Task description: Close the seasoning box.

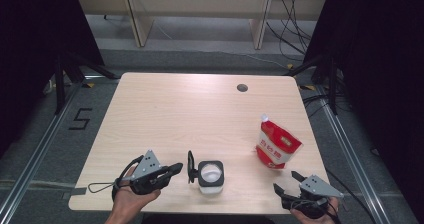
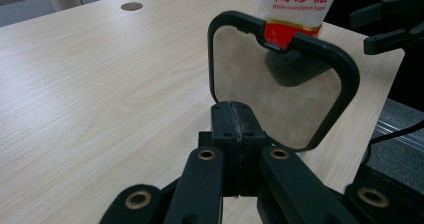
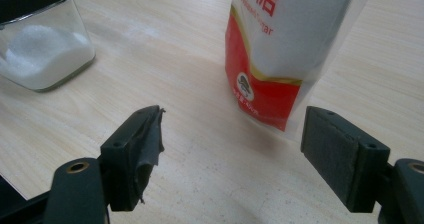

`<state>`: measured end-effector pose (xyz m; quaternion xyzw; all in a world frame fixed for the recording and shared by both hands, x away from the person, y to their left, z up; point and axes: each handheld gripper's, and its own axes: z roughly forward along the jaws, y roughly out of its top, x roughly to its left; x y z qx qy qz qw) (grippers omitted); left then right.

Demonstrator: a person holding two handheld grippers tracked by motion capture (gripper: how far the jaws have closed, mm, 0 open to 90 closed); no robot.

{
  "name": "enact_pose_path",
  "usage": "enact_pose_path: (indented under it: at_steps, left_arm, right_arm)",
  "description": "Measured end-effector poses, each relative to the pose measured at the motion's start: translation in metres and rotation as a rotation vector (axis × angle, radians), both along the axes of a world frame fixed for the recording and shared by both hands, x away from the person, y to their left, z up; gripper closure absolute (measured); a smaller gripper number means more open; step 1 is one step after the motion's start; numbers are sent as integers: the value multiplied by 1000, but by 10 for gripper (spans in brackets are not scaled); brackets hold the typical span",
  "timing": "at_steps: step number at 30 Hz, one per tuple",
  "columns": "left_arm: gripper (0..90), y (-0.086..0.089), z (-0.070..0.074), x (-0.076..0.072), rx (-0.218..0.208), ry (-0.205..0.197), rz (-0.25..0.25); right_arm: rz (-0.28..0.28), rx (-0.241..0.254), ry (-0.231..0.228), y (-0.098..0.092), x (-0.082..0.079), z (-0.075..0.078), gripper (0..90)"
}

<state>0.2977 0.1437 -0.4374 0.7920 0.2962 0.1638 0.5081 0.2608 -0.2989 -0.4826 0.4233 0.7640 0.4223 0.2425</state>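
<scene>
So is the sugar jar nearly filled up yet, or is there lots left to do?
Just starting. Done: the jar's lid is flipped open. In hand: the left gripper is shut right by that lid; whether it pinches it is unclear. The jar holds a little white sugar. Left: the right gripper, open, must take the sugar bag and pour.

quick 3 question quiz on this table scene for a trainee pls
1. True or false: the right claw stands open.
2. What does the jar hold? A) white grains B) red liquid C) nothing
3. In the high view, on which side of the jar does its raised lid stand?
Key: 1 true; 2 A; 3 its left side, toward the shut left claw.
</scene>
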Motion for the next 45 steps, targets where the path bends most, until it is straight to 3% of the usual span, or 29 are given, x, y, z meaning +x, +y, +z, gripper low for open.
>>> enact_pose_path:
  at_steps: [5,8,13,15,23,27,32,33,36,45]
  left_arm:
    - [891,-4,6,1,-17,-3,-6]
    - [891,-8,10,1,-11,-2,-23]
    - [891,-10,15,3,12,-21,-40]
    - [891,-12,16,2,7,-11,-32]
    - [890,-12,22,5,25,-28,-43]
    - [890,-15,21,6,10,-16,-36]
    - [890,-18,23,8,37,-35,-52]
    - [890,-20,24,7,40,-23,-36]
    - [890,-24,24,8,50,-32,-54]
    - [890,-43,15,10,62,-2,-86]
  right_arm:
    - [-17,-9,-4,0,-1,0,254]
    - [-32,6,18,1,-2,0,255]
    - [-13,-9,-8,0,0,0,254]
    - [-17,-17,-15,-1,0,0,255]
    - [-14,-7,-9,0,-1,0,255]
    - [-15,-10,-7,0,0,0,255]
    - [-14,-8,-6,0,0,0,255]
    - [-13,-8,-6,0,0,0,255]
    - [-13,-10,-7,0,0,0,254]
    - [-10,-7,-15,0,0,0,255]
